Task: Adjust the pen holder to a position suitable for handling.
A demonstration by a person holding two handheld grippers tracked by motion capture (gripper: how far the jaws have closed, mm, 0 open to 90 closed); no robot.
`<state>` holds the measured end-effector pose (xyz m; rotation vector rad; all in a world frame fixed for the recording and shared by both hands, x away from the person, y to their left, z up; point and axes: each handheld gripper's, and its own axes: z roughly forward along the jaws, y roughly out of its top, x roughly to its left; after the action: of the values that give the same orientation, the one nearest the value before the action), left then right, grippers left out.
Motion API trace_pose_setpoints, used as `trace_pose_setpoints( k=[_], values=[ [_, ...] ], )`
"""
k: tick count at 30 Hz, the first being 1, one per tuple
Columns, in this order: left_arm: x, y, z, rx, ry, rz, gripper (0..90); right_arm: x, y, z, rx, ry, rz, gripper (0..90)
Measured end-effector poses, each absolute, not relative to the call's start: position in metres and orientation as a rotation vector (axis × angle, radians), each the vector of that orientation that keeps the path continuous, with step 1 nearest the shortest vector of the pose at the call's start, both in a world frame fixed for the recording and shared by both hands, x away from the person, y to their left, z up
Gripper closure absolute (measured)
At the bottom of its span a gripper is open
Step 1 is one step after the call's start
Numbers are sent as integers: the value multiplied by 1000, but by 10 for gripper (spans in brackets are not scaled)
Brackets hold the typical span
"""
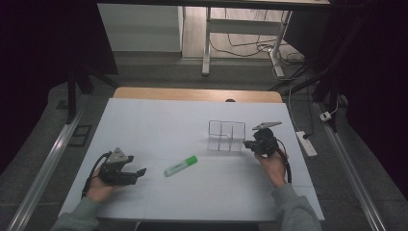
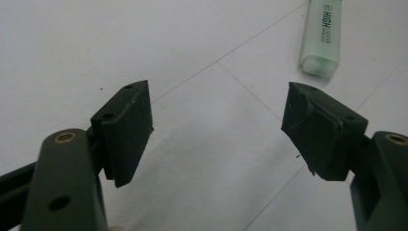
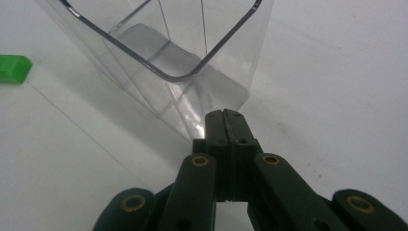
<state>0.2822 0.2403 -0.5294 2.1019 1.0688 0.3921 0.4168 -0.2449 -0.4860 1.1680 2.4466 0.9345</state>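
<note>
A green highlighter (image 1: 180, 165) lies flat near the middle of the white table (image 1: 159, 120). In the left gripper view the highlighter (image 2: 323, 36) sits ahead to the upper right, apart from the jaws. My left gripper (image 1: 139, 172) (image 2: 216, 110) rests low at the left, open, with nothing between its pads. A clear plastic divided container (image 1: 226, 135) (image 3: 183, 62) stands upright right of centre. My right gripper (image 1: 248, 143) (image 3: 223, 115) is shut, jaws pressed together, tips right at the container's near bottom corner. Whether they touch it I cannot tell. The highlighter's green cap (image 3: 14, 68) shows at the left edge.
The wooden table edge (image 1: 197, 94) runs along the far side. A white power strip (image 1: 306, 143) lies on the floor off the right edge. Desk legs and cables (image 1: 250, 48) stand beyond the table.
</note>
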Motion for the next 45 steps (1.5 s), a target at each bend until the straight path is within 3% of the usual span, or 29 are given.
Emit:
trace_pose_setpoints(
  k=[20, 45],
  values=[
    [283, 240, -530, 2106, 1068, 389, 260, 425, -240, -492, 1145, 2436, 921, 900],
    [283, 240, -531, 2116, 1060, 386, 260, 441, -185, -493, 1083, 2486, 936, 900]
  ],
)
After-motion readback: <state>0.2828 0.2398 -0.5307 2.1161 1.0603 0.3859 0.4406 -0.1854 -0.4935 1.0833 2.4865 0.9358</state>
